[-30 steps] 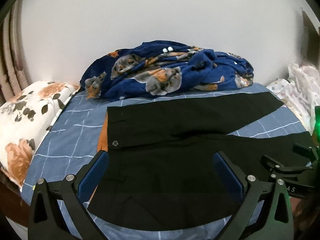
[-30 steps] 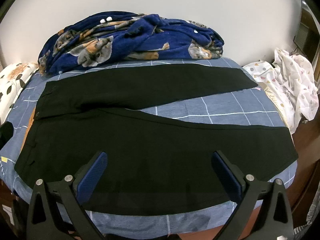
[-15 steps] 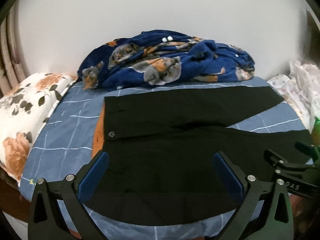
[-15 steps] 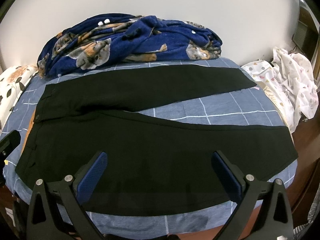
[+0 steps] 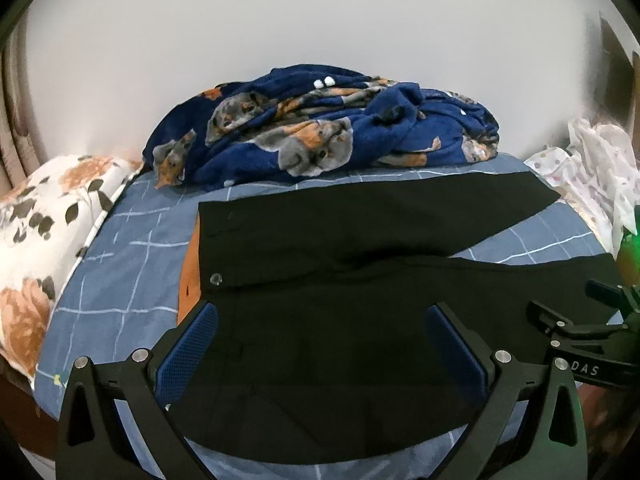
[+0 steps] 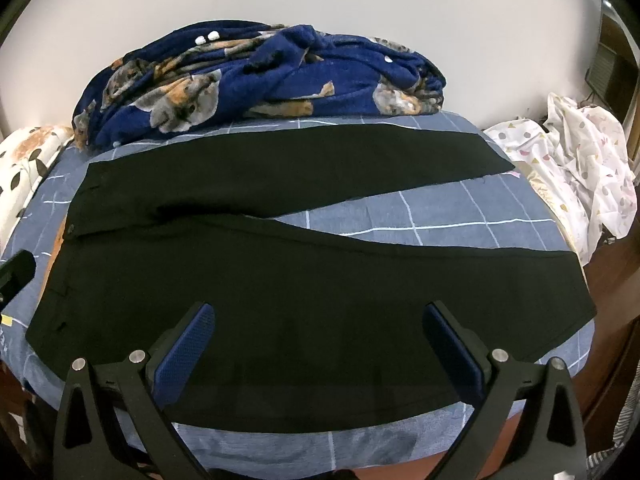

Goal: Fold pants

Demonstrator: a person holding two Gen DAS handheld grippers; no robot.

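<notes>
Flat on bed: black pants, waist at left, both legs spread rightward in narrow V, checked blue sheet showing between. Metal button visible at waistband. Left gripper above waist end, jaws wide apart, holding nothing. Right gripper above near leg, jaws wide apart, likewise empty. Behind pants, against wall: rumpled navy blanket. Floral pillow at left, white patterned cloth at right.
</notes>
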